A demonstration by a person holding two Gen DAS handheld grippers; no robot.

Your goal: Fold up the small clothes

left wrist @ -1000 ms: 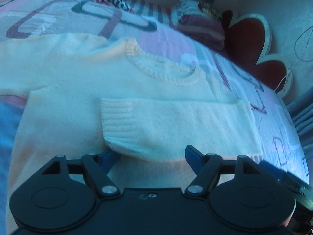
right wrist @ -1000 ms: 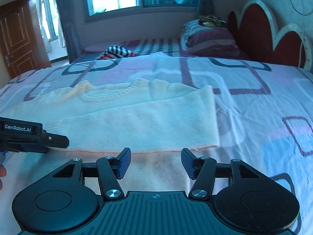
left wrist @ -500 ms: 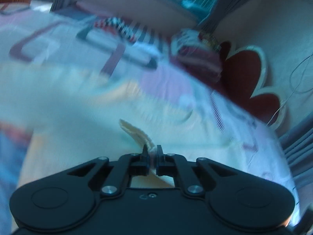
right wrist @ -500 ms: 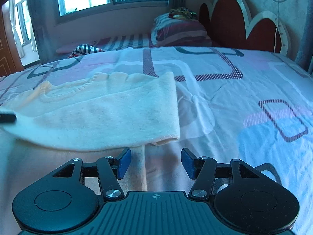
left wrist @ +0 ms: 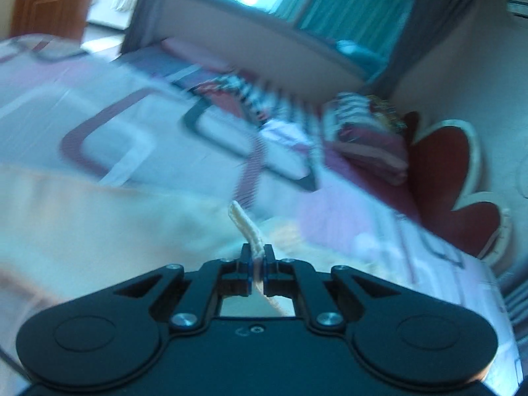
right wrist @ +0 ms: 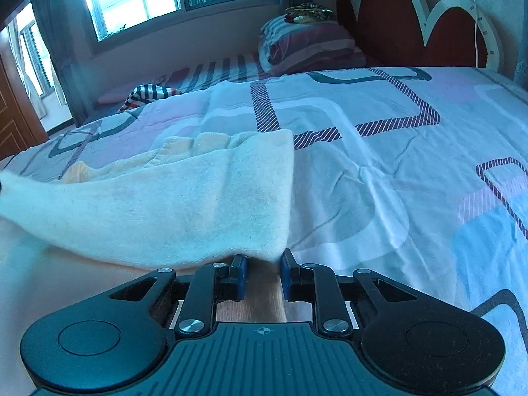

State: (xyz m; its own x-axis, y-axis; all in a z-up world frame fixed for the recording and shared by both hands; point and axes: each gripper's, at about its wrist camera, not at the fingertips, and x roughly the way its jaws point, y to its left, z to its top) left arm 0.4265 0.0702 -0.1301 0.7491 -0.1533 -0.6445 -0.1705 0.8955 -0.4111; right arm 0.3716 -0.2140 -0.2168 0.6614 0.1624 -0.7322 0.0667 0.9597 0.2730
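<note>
a cream knit sweater (right wrist: 184, 204) lies spread on the bed, one folded-over sleeve lifted along its near edge, its cuff (left wrist: 246, 227) raised.

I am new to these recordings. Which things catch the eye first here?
The cream sweater spreads over the patterned bedsheet, one fold lifted. The left gripper is shut on a strip of it; the right gripper, just closing, has fabric between its jaws. A red scalloped headboard stands behind.

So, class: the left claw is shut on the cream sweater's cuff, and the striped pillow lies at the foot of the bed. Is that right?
Not quite. The left claw is shut on the cuff, but the right wrist view shows the pillow by the headboard.
</note>
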